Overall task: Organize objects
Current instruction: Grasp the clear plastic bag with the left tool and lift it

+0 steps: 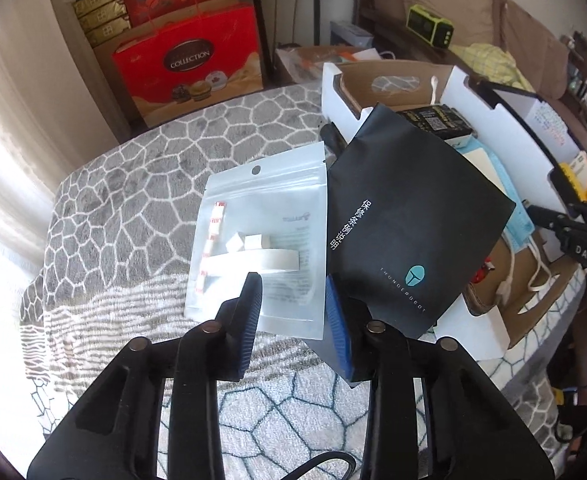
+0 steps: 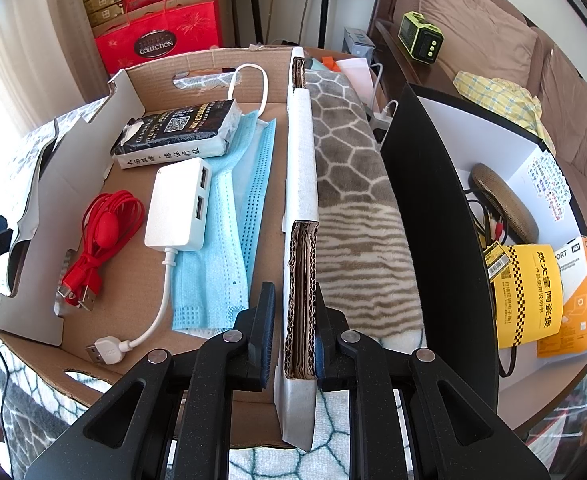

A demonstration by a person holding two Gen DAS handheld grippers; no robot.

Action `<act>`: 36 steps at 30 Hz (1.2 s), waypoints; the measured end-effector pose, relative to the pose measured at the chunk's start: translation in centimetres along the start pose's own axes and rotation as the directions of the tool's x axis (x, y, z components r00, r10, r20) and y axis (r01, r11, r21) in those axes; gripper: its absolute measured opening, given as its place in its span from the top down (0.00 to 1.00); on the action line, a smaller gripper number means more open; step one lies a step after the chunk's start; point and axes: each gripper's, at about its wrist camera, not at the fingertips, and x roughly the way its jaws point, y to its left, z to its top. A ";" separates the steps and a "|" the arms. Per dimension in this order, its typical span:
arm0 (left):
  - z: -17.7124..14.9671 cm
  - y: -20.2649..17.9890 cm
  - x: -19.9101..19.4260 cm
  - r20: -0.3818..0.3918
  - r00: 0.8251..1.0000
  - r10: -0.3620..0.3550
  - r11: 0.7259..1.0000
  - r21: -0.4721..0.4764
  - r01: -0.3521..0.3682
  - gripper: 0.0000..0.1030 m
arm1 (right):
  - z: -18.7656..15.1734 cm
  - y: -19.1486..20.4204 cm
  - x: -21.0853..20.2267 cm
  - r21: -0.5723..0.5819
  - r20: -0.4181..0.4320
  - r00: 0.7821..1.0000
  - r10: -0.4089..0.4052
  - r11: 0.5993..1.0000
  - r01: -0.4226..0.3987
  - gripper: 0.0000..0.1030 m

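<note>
A frosted zip bag point(image 1: 261, 216) holding white tape and small white blocks lies on the grey patterned blanket point(image 1: 141, 184). Its lower right corner sits between the fingers of my left gripper point(image 1: 293, 316); the jaws stand apart, one fingertip point(image 1: 251, 292) over the bag. A black pouch point(image 1: 405, 220) with white lettering leans against the white-walled cardboard box point(image 1: 333, 92) just right of the bag. My right gripper point(image 2: 295, 320) is shut on that box's corrugated side wall point(image 2: 301, 184). Inside lie a black packet point(image 2: 173, 132), a white USB hub point(image 2: 177, 208), a red cable point(image 2: 105, 236) and blue face masks point(image 2: 229, 220).
A second box with a black wall point(image 2: 433, 208) stands to the right, holding a yellow leaflet point(image 2: 529, 292), an orange carton point(image 2: 577, 304) and a round speaker point(image 2: 501, 200). Red gift boxes point(image 1: 189, 60) are stacked at the back left. A brown sofa point(image 2: 473, 20) runs behind.
</note>
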 end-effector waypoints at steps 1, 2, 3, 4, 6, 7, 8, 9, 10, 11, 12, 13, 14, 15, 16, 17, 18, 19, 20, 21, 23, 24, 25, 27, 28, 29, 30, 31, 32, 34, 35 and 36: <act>0.0 -0.1 0.0 0.005 1.000 0.004 1.000 0.007 -0.004 0.70 | 0.0 0.0 0.0 0.001 0.000 1.000 0.001 1.000 -0.001 0.85; -0.1 -0.2 -0.1 0.010 1.000 0.005 1.000 0.015 -0.005 0.70 | 0.0 0.0 0.0 0.001 0.000 1.000 0.002 1.000 -0.002 0.85; -0.1 -0.2 -0.2 0.013 1.000 -0.005 1.000 0.020 0.005 0.63 | 0.0 0.0 0.0 0.001 0.000 1.000 0.002 1.000 -0.002 0.84; -0.1 -0.1 -0.3 0.013 1.000 -0.026 1.000 0.015 0.025 0.59 | 0.0 0.0 0.0 0.001 0.000 1.000 0.002 1.000 -0.002 0.84; -0.1 1.1 -0.5 0.014 0.996 -0.083 0.995 -0.054 0.084 0.44 | 0.0 0.0 0.0 0.002 0.000 1.000 0.001 1.000 -0.001 0.84; -0.1 2.2 -0.5 0.012 0.990 -0.142 0.983 -0.118 0.142 0.43 | 0.0 0.0 -0.1 0.002 0.000 1.000 0.001 1.000 -0.001 0.84; -0.2 3.3 -0.3 0.009 0.979 -0.203 0.963 -0.181 0.201 0.42 | 0.0 0.0 -0.1 0.001 0.000 1.000 0.001 1.000 -0.001 0.84; -0.3 4.7 0.1 0.011 0.963 -0.270 0.930 -0.258 0.264 0.39 | 0.0 0.0 -0.1 0.001 0.000 1.000 0.001 1.000 -0.001 0.84; -0.5 6.1 0.5 0.023 0.941 -0.338 0.883 -0.338 0.326 0.38 | 0.0 0.1 -0.1 0.001 0.000 1.000 0.001 1.000 -0.001 0.84; -0.8 7.8 1.2 0.050 0.906 -0.420 0.808 -0.434 0.398 0.37 | 0.0 0.0 -0.1 0.001 0.000 1.000 0.001 1.000 -0.001 0.84; -1.2 9.3 1.8 0.078 0.875 -0.479 0.736 -0.507 0.448 0.37 | 0.0 0.0 -0.1 0.001 0.000 1.000 0.001 1.000 -0.001 0.84; -1.7 10.4 2.4 0.102 0.849 -0.519 0.676 -0.560 0.480 0.37 | 0.0 0.0 -0.1 0.001 -0.001 1.000 0.001 1.000 -0.001 0.84; -2.1 11.5 3.0 0.125 0.827 -0.549 0.616 -0.609 0.501 0.33 | 0.0 0.0 -0.1 0.002 -0.001 1.000 0.001 1.000 -0.001 0.84; -2.6 12.4 3.5 0.137 0.815 -0.563 0.575 -0.644 0.505 0.31 | 0.0 0.0 -0.1 0.002 -0.001 1.000 0.001 1.000 -0.001 0.84; -3.0 13.0 3.9 0.140 0.808 -0.572 0.544 -0.673 0.501 0.31 | 0.0 0.0 -0.1 0.003 0.000 1.000 0.001 1.000 -0.001 0.84; -3.5 13.5 4.3 0.146 0.797 -0.587 0.512 -0.695 0.504 0.31 | 0.0 0.0 -0.1 0.003 0.000 1.000 0.001 1.000 -0.001 0.84; -3.9 13.8 4.7 0.163 0.777 -0.608 0.473 -0.712 0.520 0.31 | 0.0 0.0 -0.1 0.003 0.000 1.000 0.001 1.000 -0.001 0.84; -4.4 14.0 4.9 0.181 0.759 -0.625 0.436 -0.726 0.532 0.31 | 0.0 0.0 -0.1 0.002 0.000 1.000 0.000 1.000 0.000 0.84; -4.7 14.0 5.0 0.196 0.747 -0.636 0.410 -0.733 0.542 0.31 | 0.0 0.0 -0.1 0.001 0.000 1.000 -0.001 1.000 0.001 0.84; -5.0 14.0 5.2 0.215 0.733 -0.645 0.378 -0.743 0.552 0.31 | 0.0 0.1 -0.1 0.000 0.000 1.000 -0.003 1.000 0.003 0.83; -5.9 13.9 5.6 0.264 0.705 -0.658 0.298 -0.769 0.566 0.31 | 0.0 0.2 -0.1 -0.002 -0.001 1.000 -0.007 1.000 0.007 0.82; -6.2 13.9 5.9 0.289 0.692 -0.661 0.255 -0.782 0.569 0.31 | 0.0 0.2 -0.1 -0.002 -0.001 1.000 -0.008 1.000 0.008 0.82; -6.5 13.8 6.3 0.311 0.682 -0.662 0.213 -0.794 0.569 0.31 | 0.1 0.2 -0.1 -0.002 -0.002 1.000 -0.008 1.000 0.008 0.82; -6.7 13.8 6.7 0.343 0.682 -0.646 0.171 -0.806 0.567 0.33 | 0.1 0.2 -0.1 -0.001 -0.002 1.000 -0.007 1.000 0.007 0.82; -6.7 13.9 6.7 0.356 0.687 -0.633 0.164 -0.806 0.569 0.33 | 0.1 0.3 -0.1 0.000 -0.002 1.000 -0.008 1.000 0.008 0.82; -6.8 14.0 6.6 0.373 0.691 -0.620 0.151 -0.807 0.571 0.33 | 0.1 0.3 -0.1 0.000 -0.002 1.000 -0.009 1.000 0.009 0.82; -6.7 14.0 6.7 0.384 0.691 -0.612 0.139 -0.808 0.572 0.33 | 0.1 0.3 -0.1 -0.001 -0.002 1.000 -0.010 1.000 0.010 0.82; -6.7 14.0 6.8 0.396 0.691 -0.605 0.126 -0.809 0.574 0.34 | 0.1 0.3 0.0 -0.001 -0.002 1.000 -0.009 1.000 0.009 0.82; -6.5 13.9 6.9 0.404 0.690 -0.600 0.114 -0.811 0.574 0.36 | 0.1 0.3 0.0 -0.001 -0.002 1.000 -0.009 1.000 0.009 0.82; -6.0 13.5 7.2 0.397 0.693 -0.601 0.115 -0.816 0.567 0.38 | 0.1 0.3 0.0 0.000 -0.002 1.000 -0.009 1.000 0.009 0.82; -5.8 13.2 7.3 0.391 0.700 -0.598 0.121 -0.819 0.561 0.41 | 0.1 0.3 0.0 0.000 -0.002 1.000 -0.009 1.000 0.009 0.82; -5.7 13.0 7.4 0.387 0.703 -0.596 0.122 -0.822 0.556 0.44 | 0.1 0.3 0.0 0.000 -0.002 1.000 -0.009 1.000 0.009 0.82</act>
